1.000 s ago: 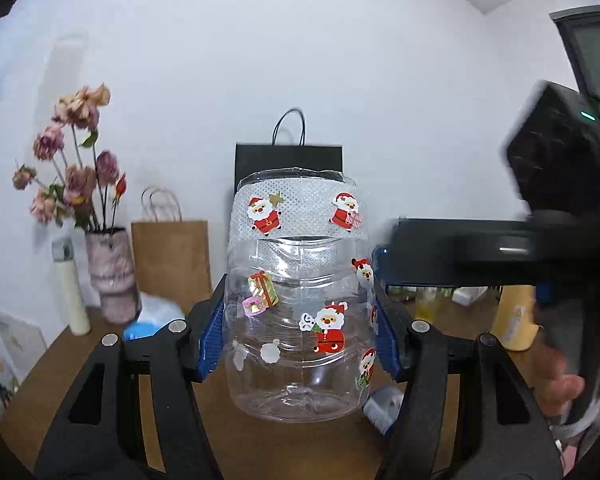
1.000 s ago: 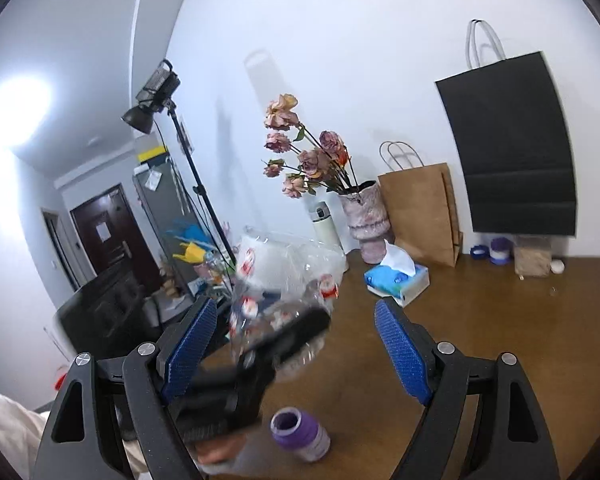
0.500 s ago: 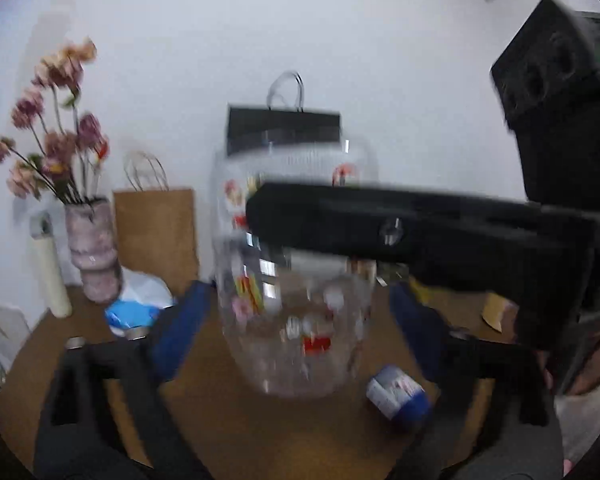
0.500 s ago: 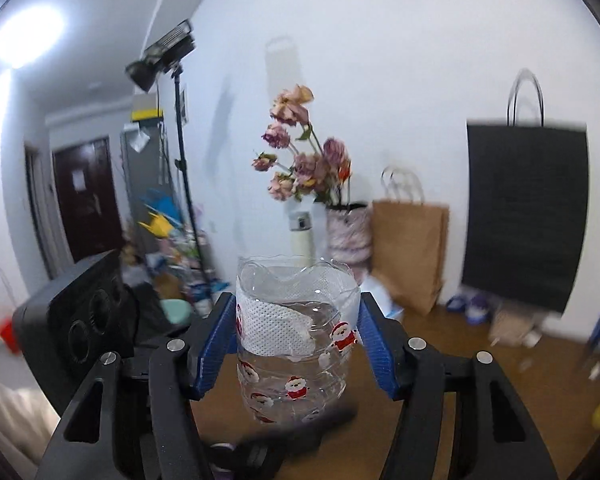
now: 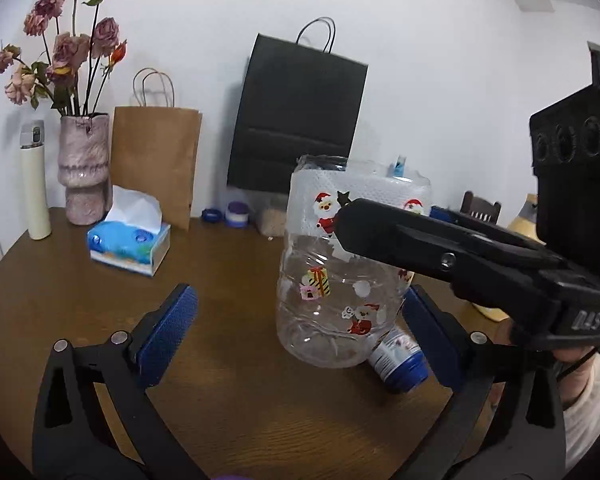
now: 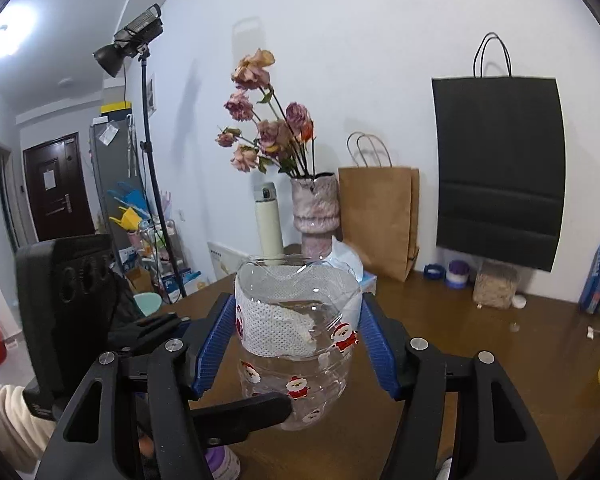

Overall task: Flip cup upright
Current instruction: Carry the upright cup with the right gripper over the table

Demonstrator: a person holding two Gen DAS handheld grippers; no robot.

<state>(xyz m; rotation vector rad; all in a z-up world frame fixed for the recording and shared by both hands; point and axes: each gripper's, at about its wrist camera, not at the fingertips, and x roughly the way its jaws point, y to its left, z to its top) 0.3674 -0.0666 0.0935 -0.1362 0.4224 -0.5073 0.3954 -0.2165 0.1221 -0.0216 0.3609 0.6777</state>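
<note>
Gripping cup point(image 6: 296, 332) — right tool point(image 6: 298, 344); axis vertical, mouth up — left tool point(image 5: 300, 336) spread.

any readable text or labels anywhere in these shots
No text reads cleanly.
Right gripper body: pale embossed letters in the left wrist view, seemingly upside down, not legible.
Cup: Santa and gift stickers only, no words.
Small blue-capped bottle: label print blurred.
Tissue box: pattern only, no legible words.
Blue packet at the table's far right: print too small.
</note>
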